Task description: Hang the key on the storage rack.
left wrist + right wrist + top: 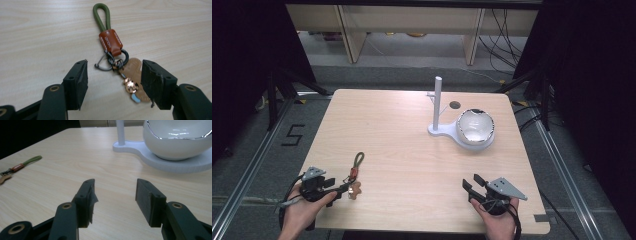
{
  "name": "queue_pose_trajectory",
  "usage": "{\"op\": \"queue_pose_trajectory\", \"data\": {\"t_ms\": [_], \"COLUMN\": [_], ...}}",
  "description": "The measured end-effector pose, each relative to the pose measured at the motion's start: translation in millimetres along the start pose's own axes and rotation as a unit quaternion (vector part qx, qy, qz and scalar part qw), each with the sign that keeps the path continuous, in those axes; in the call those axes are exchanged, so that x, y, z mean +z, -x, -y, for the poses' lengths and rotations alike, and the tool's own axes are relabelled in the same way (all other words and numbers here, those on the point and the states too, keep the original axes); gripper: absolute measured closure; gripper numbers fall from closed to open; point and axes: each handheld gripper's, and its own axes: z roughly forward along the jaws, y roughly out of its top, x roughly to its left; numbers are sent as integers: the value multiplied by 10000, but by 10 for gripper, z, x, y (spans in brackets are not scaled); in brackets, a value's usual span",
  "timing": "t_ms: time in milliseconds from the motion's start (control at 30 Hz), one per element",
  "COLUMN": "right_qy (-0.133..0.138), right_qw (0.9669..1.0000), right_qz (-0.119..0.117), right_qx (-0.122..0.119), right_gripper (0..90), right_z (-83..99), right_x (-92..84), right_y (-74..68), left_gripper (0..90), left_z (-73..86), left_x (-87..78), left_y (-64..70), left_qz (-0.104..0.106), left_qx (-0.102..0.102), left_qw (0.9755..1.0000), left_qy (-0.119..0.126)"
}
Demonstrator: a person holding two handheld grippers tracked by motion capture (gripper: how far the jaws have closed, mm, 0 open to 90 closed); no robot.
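High view: keychain (355, 176) lying flat near the front left corner of the table (412, 150), just ahead of the left gripper (343, 189); right gripper (473, 186) well apart, at the front right. Left hand (304, 207) clearly the nearer one.

Left gripper view: jaws spread wide, gripping nothing, pads clear of any contact. Keychain straight ahead of them and reaching back into the gap: green cord loop (102, 15) farthest away, brown leather tab (110, 42) next, then black ring and clip (111, 61), then the flat tan charm (133, 80) lying between the jaws and hard up by the right-hand one. Long axis running away from the jaws, tilted slightly, so closing would pinch the charm end across its width rather than the cord. Whether the charm touches the right-hand pad: cannot tell, its edge tucked behind that jaw.

Right gripper view: jaws likewise wide apart and empty, pointed toward the white bowl (178, 140) on its white stand (175, 163), with the post (120, 132) cut off at the top. Keychain small and blurred at the far left edge. Inside of the bowl hard to make out.
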Motion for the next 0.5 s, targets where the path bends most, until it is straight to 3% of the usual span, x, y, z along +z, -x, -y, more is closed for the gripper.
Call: {"op": "queue_pose_trajectory", "data": {"t_ms": [33, 133, 200, 233, 267, 367, 400, 500], "right_qy": [9, -51, -118, -92, -172, -263, -257, -333], "right_qw": [9999, 9998, 9996, 9997, 9994, 9993, 9992, 9991], "right_qz": [1, 135, 224, 241, 226, 281, 308, 233], "right_qx": [120, -110, 122, -59, 208, -43, -12, 111], "right_gripper": [507, 507, 508, 509, 510, 513, 514, 515], "right_z": [11, 32, 46, 43, 49, 39, 43, 33], "right_x": [3, 21, 14, 15, 2, -6, 5, -12], "right_y": [-13, 44, 24, 56, 20, 56, 56, 53], "left_gripper": [367, 351, 352, 354, 358, 385, 390, 406], "left_z": [15, 16, -31, -53, -74, -123, -173, -245], "left_x": [-15, -42, -76, -77, -74, -70, -56, -23], "left_y": [5, 21, 67, 79, 93, 98, 97, 90], "left_qz": [7, 67, 13, 25, 44, 70, 61, 14], "left_qx": [32, 40, 117, 165, 169, 278, 249, 170], "left_qw": [10000, 9999, 9999, 9997, 9997, 9989, 9983, 9978], "left_qy": [-39, -127, -118, -167, -191, -369, -522, -640]}}
